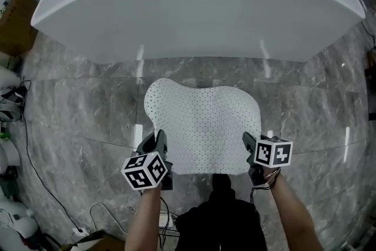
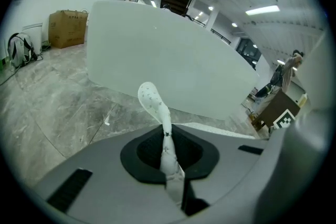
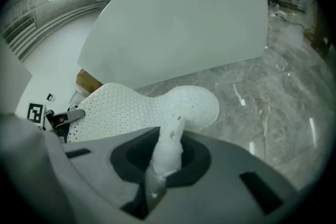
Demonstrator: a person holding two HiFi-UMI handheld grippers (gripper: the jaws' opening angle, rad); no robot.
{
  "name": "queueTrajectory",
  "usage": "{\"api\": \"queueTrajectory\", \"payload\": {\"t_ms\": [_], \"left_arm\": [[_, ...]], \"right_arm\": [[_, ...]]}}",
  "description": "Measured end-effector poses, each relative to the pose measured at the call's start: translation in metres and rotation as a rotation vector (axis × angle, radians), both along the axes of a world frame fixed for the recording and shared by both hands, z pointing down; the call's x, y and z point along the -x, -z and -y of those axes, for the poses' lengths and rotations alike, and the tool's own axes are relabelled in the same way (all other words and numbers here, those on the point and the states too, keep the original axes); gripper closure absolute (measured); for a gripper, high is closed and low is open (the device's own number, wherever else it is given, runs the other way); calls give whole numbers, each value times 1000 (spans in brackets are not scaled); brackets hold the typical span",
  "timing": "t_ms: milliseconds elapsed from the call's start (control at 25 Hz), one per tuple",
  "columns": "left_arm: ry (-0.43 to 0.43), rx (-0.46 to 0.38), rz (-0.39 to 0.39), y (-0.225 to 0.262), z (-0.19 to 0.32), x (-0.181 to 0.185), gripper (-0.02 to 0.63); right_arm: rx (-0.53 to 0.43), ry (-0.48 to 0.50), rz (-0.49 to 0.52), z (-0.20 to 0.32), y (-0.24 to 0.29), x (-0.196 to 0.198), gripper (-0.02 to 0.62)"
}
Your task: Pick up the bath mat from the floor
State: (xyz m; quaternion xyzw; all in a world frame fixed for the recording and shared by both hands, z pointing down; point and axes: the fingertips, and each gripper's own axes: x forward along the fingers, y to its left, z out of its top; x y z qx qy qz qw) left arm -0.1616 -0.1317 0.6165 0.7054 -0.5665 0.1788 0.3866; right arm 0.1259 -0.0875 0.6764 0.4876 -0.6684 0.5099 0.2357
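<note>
- While both grippers are clenched, we hold the mat [image 1: 205, 123] by its near edge: the left gripper [image 1: 158, 138] pinches the left corner and the right gripper [image 1: 248, 140] the right corner, with the thin sheet squeezed between each pair of jaws.
- From the grips the mat spreads forward towards the tub [image 1: 194, 3], and it looks raised off the floor [image 1: 82, 103]. We cannot tell whether its far lobes are clear.
- We judge it light, thin and rubbery, since it keeps its spread yet curls at the lobes. The two corner grips share the load, and a pinch set in from the rim should guard against slipping.
- The floor is glossy grey stone, hard and reflective.
- A box [image 2: 68, 29] stands by the wall and a cable [image 1: 35, 167] trails at our left.
</note>
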Motion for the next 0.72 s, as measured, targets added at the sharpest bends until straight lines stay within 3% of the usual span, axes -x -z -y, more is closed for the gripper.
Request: {"api": "queueTrajectory", "payload": {"t_ms": [440, 720], "left_arm": [[61, 32, -53, 209, -42, 0, 584], [79, -3, -79, 319, -57, -11, 584]], "right_arm": [[0, 35, 29, -22, 220, 9, 565], [-50, 66, 27, -30, 341, -2, 565]]}}
